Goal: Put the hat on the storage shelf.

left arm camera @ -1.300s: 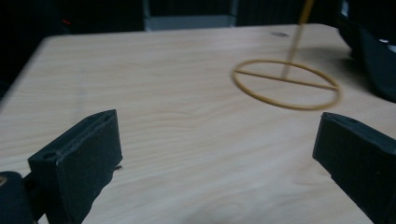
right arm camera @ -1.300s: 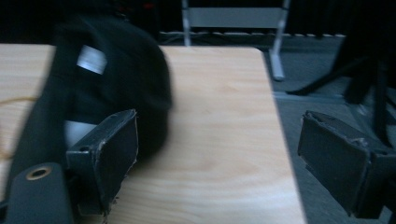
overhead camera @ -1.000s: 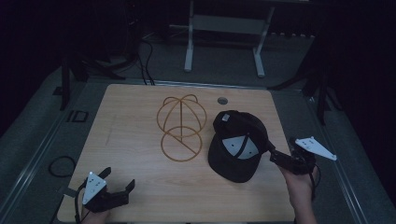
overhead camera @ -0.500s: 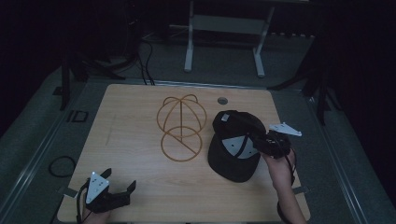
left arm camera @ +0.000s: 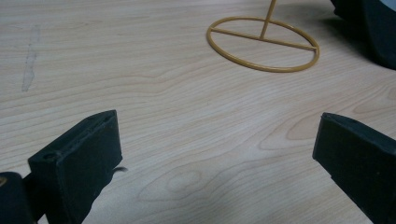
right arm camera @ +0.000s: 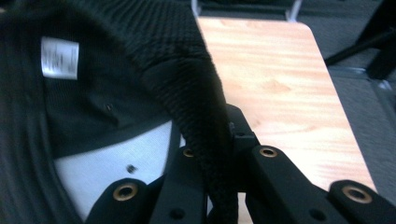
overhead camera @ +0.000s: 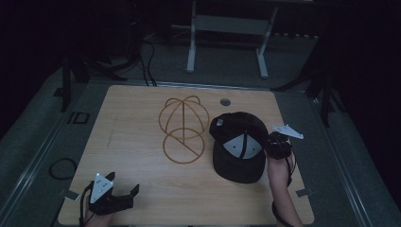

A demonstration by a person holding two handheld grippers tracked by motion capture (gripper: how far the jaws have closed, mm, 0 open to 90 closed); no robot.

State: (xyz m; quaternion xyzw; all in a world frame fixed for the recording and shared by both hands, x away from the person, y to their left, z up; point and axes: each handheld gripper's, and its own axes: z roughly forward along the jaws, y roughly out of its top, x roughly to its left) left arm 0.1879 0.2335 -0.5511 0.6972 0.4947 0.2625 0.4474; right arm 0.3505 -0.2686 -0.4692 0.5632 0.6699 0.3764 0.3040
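Black cap: rim pinched between right gripper jaws, not yet lifted. Wire stand: bare, ahead of left gripper, jaws spread, empty.

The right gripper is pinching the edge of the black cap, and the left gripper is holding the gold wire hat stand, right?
Not quite. The right gripper is pinching the black cap's edge, but the left gripper holds nothing. The left gripper view shows its jaws wide apart over bare wooden table, with the gold wire hat stand farther off.
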